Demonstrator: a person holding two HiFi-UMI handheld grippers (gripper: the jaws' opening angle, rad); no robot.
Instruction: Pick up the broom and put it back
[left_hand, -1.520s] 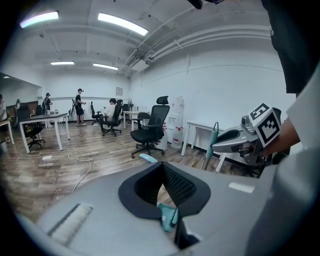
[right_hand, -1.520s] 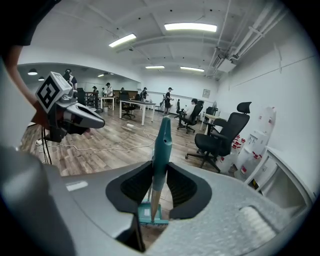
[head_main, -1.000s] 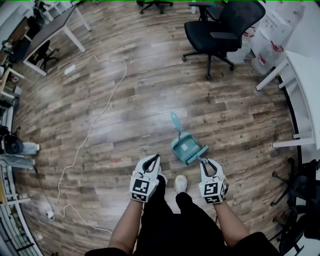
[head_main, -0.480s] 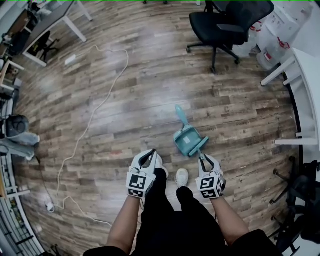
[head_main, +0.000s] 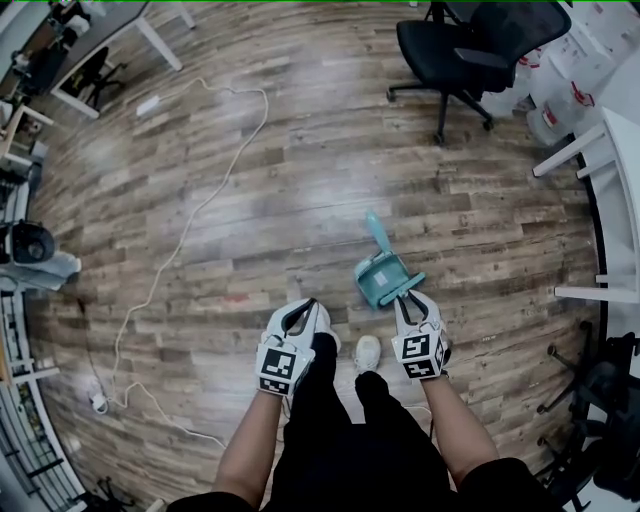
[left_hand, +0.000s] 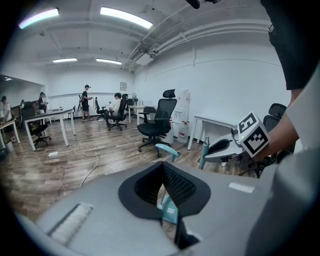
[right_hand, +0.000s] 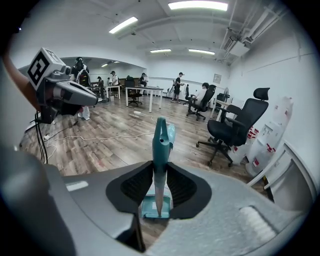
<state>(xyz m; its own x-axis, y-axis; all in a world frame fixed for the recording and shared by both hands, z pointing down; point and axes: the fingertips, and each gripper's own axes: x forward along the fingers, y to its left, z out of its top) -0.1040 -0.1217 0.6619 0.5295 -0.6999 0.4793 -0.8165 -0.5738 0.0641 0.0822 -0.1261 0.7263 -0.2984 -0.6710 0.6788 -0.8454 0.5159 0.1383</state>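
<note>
Your right gripper (head_main: 412, 300) is clamped, part-closed, on the teal broom (right_hand: 159, 145) handle, its lower end at the teal dustpan (head_main: 383, 280) just ahead of your shoe (head_main: 366, 352); your left gripper (head_main: 305, 310) hangs alongside, tips together, holding nothing. Bare wood floor (head_main: 300, 180) lies open ahead, a white cable (head_main: 195, 225) trailing left, table legs (head_main: 590, 292) right, office chair (head_main: 470, 50) beyond. Against a second ago, broom and right gripper have shifted together, grip unchanged

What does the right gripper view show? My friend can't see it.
The right gripper is shut on a teal broom handle that sticks up between its jaws, above a wooden floor. A black office chair stands behind at right; the left gripper shows upper left.
</note>
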